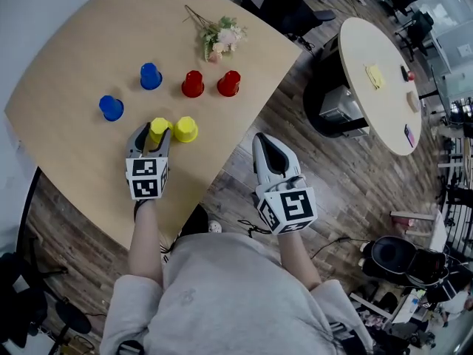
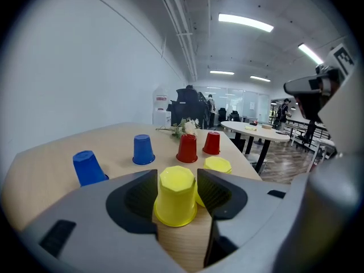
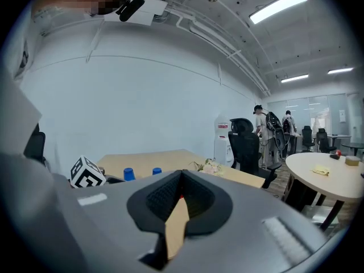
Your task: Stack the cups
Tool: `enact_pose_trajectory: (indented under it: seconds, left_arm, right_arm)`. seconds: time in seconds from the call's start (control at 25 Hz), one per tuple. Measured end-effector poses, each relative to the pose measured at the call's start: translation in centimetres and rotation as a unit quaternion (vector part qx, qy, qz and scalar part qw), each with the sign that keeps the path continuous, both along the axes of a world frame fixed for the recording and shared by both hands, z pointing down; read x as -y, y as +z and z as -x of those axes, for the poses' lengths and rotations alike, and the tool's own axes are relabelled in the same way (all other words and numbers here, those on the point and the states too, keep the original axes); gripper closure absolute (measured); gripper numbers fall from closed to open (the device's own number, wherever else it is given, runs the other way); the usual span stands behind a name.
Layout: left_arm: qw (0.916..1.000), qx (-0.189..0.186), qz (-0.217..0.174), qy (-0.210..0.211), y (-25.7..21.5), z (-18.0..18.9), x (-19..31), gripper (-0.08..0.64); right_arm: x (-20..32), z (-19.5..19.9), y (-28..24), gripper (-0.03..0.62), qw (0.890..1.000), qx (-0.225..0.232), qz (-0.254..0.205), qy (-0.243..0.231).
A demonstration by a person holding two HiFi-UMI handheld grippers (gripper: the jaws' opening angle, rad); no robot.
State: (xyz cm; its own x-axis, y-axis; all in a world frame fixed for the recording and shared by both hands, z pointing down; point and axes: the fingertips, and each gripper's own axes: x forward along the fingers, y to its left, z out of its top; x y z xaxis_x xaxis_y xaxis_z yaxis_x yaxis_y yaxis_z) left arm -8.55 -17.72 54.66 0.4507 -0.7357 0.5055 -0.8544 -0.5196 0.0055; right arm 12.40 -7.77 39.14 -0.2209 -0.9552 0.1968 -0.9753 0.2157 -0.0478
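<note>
- Left gripper, grey with dark ribbed pads, is clamped on an upturned yellow plastic cup; both pads lie against the cup's sides; its rim rests on the pale wooden table
- Just past the right jaw stands a second yellow cup, also upturned, close beside the held one; whether the two touch cannot be told
- Farther ahead of the jaws stand two upturned red plastic cups, side by side but apart: the nearer red cup almost straight ahead, the farther red cup slightly to its right
- Ahead and to the left stands one upturned blue plastic cup; the other blue cup is further left and nearer the gripper, well apart from the first
- Beyond the red cups, near the table's far edge, lies a small bunch of pink and white flowers
- Right gripper has its jaws together with nothing between them; it is held off the table's edge, above the dark wood-plank floor, to the right of the left gripper and well apart from every cup
- Past the right gripper, across the floor, stands a round pale table with a few small items on it
</note>
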Motion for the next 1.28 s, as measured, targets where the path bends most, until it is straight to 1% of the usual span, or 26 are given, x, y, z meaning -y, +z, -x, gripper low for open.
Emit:
enact_pose_trajectory:
  seconds: [0.08, 0.24, 0.28, 0.36, 0.4, 0.44, 0.56, 0.72, 0.8, 0.92, 0.96, 1.0, 1.12, 1.2, 1.28]
  left_arm:
    - [0.9997, -0.022, -0.012, -0.007, -1.2, 0.7, -0.2, 0.350]
    - [0.9968, -0.059, -0.052, -0.018, -4.8, 2.2, -0.9, 0.357]
    - [0.9960, -0.063, -0.061, -0.018, -5.6, 2.6, -1.2, 0.391]
    - [0.9944, -0.068, -0.077, -0.022, -6.8, 3.4, -1.8, 0.495]
    - [0.9937, -0.072, -0.083, -0.023, -7.3, 3.8, -2.2, 0.527]
    - [0.9930, -0.075, -0.087, -0.024, -7.7, 4.1, -2.5, 0.541]
    - [0.9920, -0.086, -0.090, -0.018, -8.6, 4.4, -3.2, 0.551]
    - [0.9921, -0.096, -0.080, -0.014, -8.8, 4.3, -4.0, 0.551]
    - [0.9923, -0.095, -0.077, -0.020, -8.7, 4.4, -4.0, 0.551]
    - [0.9918, -0.093, -0.078, -0.041, -8.8, 5.0, -4.0, 0.551]
    - [0.9913, -0.093, -0.078, -0.050, -8.8, 5.3, -4.0, 0.551]
    - [0.9909, -0.093, -0.079, -0.058, -8.9, 5.5, -4.0, 0.551]
    - [0.9907, -0.087, -0.076, -0.073, -9.3, 5.8, -4.1, 0.551]
    - [0.9904, -0.082, -0.073, -0.084, -9.3, 6.1, -4.3, 0.551]
    - [0.9896, -0.076, -0.071, -0.099, -9.1, 6.6, -4.5, 0.551]
  right_arm:
    - [0.9, 0.0, 0.3, 0.580, 1.000, 0.001, 0.002, 0.000]
    - [3.9, -0.5, 0.9, 0.580, 1.000, 0.005, 0.011, 0.008]
    - [4.8, -0.7, 1.1, 0.580, 1.000, 0.008, 0.014, 0.012]
    - [6.5, -1.0, 1.7, 0.580, 0.999, 0.016, 0.024, 0.019]
    - [7.3, -1.0, 2.1, 0.580, 0.999, 0.020, 0.030, 0.022]
    - [8.0, -1.1, 2.5, 0.580, 0.999, 0.022, 0.037, 0.024]
    - [10.3, -1.2, 3.9, 0.580, 0.998, 0.023, 0.058, 0.025]
    - [12.7, -1.6, 6.8, 0.580, 0.995, 0.019, 0.095, 0.024]
    - [13.7, -1.8, 8.3, 0.580, 0.993, 0.017, 0.113, 0.021]
    - [14.9, -2.2, 10.6, 0.578, 0.990, 0.008, 0.140, 0.015]
    - [15.2, -2.3, 11.4, 0.568, 0.989, 0.006, 0.149, 0.013]
    - [15.6, -2.4, 12.2, 0.519, 0.987, 0.006, 0.159, 0.009]
    - [16.7, -2.6, 14.3, 0.460, 0.983, 0.005, 0.182, 0.002]
    - [17.5, -2.6, 15.6, 0.418, 0.982, -0.003, 0.191, -0.004]
    - [18.3, -2.5, 16.7, 0.391, 0.980, -0.015, 0.198, -0.008]
